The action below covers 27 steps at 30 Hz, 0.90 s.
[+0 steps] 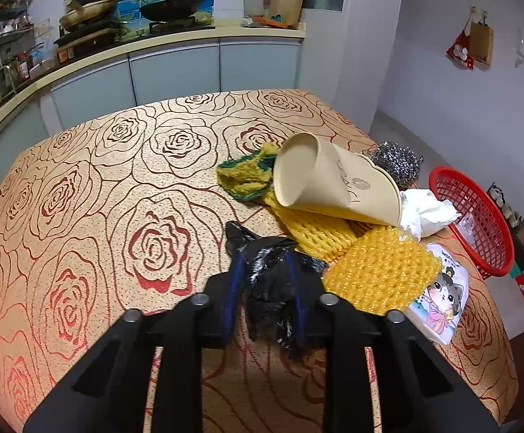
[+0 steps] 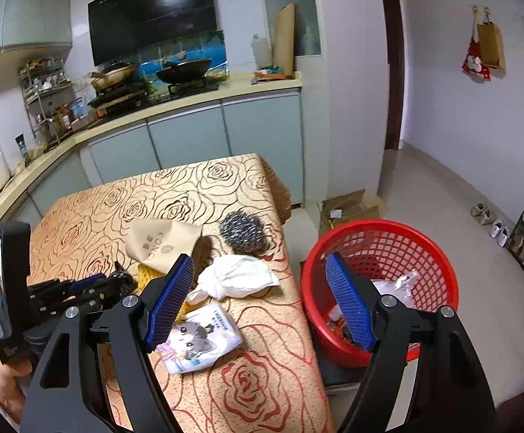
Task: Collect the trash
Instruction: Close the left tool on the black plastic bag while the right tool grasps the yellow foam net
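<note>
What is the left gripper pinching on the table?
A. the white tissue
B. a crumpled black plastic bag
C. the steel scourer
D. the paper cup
B. In the left wrist view the left gripper has its blue pads closed on the black bag; the cup, scourer and tissue lie untouched farther off.

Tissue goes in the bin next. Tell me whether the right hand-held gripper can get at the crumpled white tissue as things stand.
Probably yes: the right hand-held gripper is open and empty, and the tissue lies uncovered just ahead of its left finger, beside the cat packet.
</note>
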Available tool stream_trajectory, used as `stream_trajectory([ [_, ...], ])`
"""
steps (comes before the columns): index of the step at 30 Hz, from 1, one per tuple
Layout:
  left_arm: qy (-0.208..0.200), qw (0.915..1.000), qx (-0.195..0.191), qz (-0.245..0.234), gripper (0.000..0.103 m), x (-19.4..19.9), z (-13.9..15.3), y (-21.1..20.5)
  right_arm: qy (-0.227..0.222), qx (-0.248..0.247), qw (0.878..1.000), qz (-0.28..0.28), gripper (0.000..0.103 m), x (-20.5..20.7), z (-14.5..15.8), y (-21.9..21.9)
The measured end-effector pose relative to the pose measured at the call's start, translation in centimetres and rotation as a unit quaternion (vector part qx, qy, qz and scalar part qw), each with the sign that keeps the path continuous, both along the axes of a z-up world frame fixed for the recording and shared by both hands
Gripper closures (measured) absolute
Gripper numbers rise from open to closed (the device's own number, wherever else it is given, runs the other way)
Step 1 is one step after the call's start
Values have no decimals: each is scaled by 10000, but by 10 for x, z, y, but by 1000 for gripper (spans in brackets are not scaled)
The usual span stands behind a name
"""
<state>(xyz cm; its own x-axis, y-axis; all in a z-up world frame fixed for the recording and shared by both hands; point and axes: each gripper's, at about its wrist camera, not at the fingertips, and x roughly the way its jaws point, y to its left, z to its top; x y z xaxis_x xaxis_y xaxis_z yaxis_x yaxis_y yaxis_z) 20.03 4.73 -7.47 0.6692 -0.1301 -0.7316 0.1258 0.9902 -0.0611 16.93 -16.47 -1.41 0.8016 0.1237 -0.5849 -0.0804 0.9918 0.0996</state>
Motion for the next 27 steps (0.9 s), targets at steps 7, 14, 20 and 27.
stream_trajectory([
  [7, -158, 9997, 29, 203, 89, -8, 9, 19, 130, -88, 9990, 419, 29, 0, -11, 30],
  [14, -534, 9965, 202, 613, 89, -22, 35, 48, 318, -65, 9959, 847, 30, 6, -26, 66],
  [20, -613, 9945, 129, 840, 89, -30, 43, 72, 496, -209, 9916, 1178, 22, 14, -39, 93],
  [27, -618, 9938, 59, 922, 89, -33, 44, 82, 714, -469, 9871, 1351, 22, 24, -55, 112],
])
